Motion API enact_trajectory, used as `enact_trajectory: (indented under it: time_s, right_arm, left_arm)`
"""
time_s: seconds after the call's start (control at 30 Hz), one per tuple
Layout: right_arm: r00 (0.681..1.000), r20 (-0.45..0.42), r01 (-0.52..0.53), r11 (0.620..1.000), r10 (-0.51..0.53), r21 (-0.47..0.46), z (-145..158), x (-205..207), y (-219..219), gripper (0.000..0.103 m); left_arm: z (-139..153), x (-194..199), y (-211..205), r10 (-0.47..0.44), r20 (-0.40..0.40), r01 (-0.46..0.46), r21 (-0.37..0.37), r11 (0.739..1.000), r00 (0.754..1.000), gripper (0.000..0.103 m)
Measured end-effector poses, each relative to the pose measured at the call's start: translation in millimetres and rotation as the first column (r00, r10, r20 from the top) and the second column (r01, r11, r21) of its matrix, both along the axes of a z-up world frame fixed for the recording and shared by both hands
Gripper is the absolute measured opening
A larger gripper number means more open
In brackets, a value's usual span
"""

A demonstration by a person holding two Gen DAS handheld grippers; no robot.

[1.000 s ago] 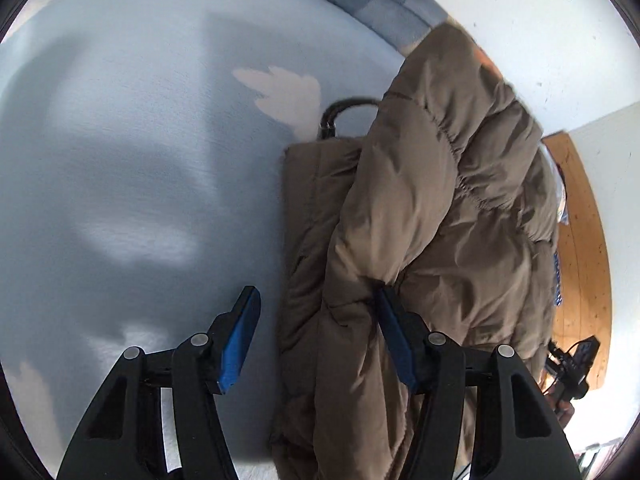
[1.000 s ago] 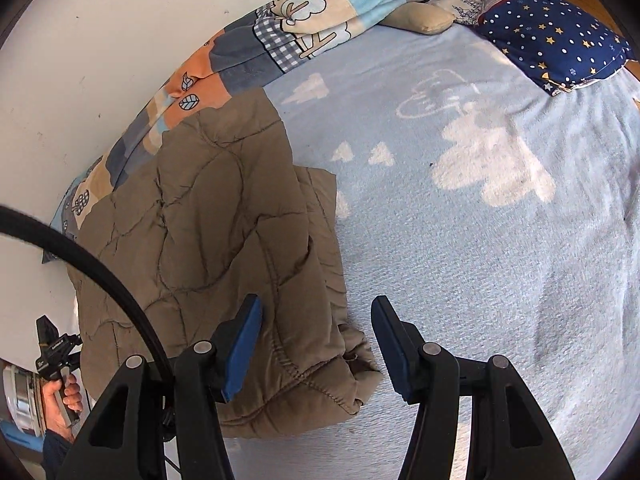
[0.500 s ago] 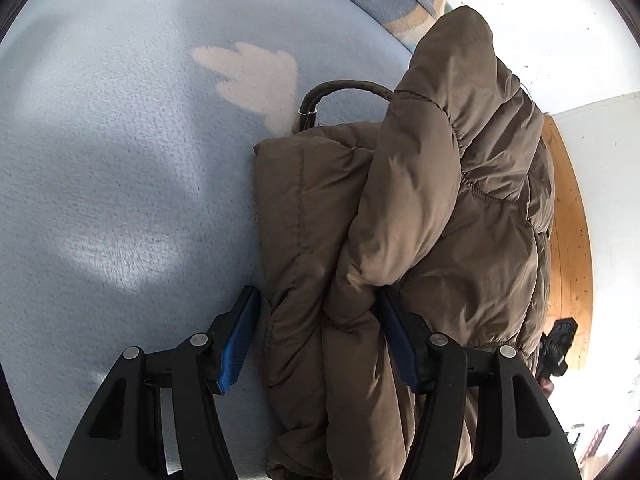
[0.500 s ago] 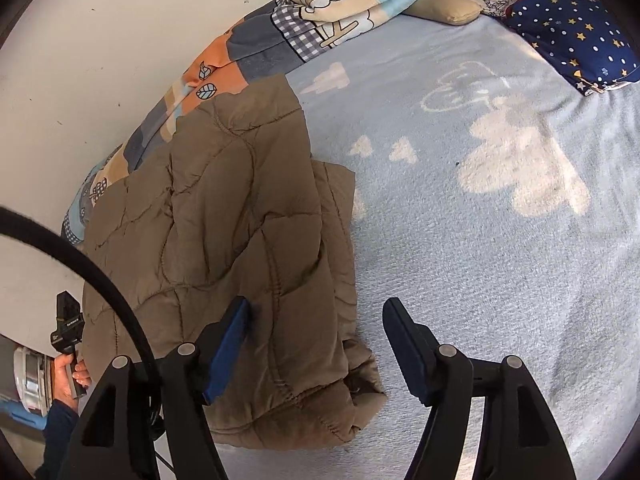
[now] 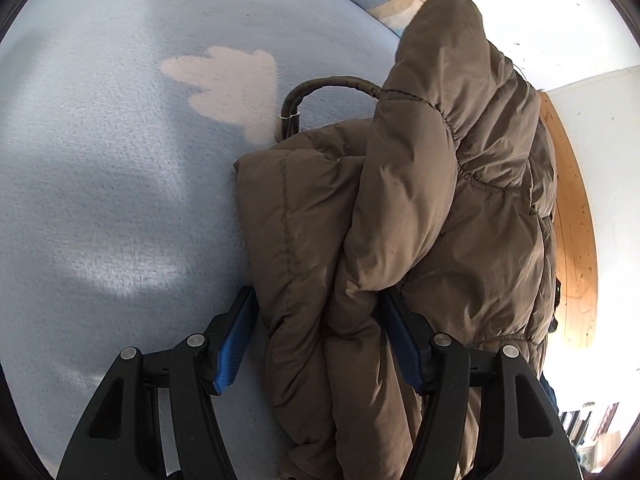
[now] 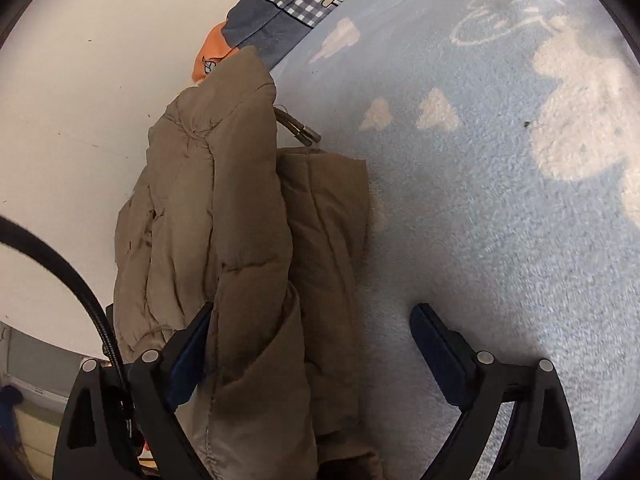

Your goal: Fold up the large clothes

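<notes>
Left wrist view: the brown puffer jacket lies bunched on the blue cloud-print bed blanket, one layer doubled over, likely mid-fold. The left tongs straddle a thick roll of it, pads pressing both sides, gripping the padding.

Right wrist view: the right tongs stand wide apart; the jacket's edge touches only the left pad, not clamped.
</notes>
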State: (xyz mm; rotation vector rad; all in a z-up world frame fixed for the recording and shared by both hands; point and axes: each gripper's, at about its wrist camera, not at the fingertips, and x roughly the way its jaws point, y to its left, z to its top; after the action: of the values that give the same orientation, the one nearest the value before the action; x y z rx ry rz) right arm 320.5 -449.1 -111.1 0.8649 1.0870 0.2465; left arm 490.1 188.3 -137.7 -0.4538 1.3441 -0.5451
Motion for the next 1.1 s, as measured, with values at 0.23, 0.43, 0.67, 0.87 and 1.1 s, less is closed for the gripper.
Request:
enact_trajectory:
  time_s: [0.23, 0.43, 0.67, 0.87, 1.1]
  right_arm:
    - [0.968, 0.058, -0.244, 0.970, 0.244, 0.001, -3.3, 40.6, 43.2, 0.098]
    - [0.943, 0.088, -0.310, 0.942, 0.322, -0.131, 15.3, 44.3, 74.7, 0.056]
    - [0.923, 0.110, -0.305, 0.875, 0.369, -0.376, 57.6, 30.1, 107.5, 0.037]
    - [0.923, 0.138, -0.269, 0.857, 0.360, -0.439, 83.2, 2.6, 112.0, 0.034]
    - [0.906, 0.176, -0.263, 0.837, 0.386, -0.481, 122.1, -6.2, 120.4, 0.032]
  left_arm:
    - [-6.0, 14.7, -4.1, -0.036, 0.022, 0.035, 0.008, 0.999, 0.999, 0.064]
    - [1.9, 22.3, -31.9, -0.072, 0.078, 0.067, 0.063, 0.996, 0.994, 0.056]
    - [28.9, 19.9, -61.5, -0.100, 0.139, 0.074, 0.181, 0.981, 0.985, 0.034]
    - [57.2, 3.9, -93.1, -0.113, 0.187, 0.065, 0.245, 0.967, 0.976, 0.030]
    - [94.6, -19.7, -111.6, -0.115, 0.209, 0.063, 0.239, 0.969, 0.971, 0.029]
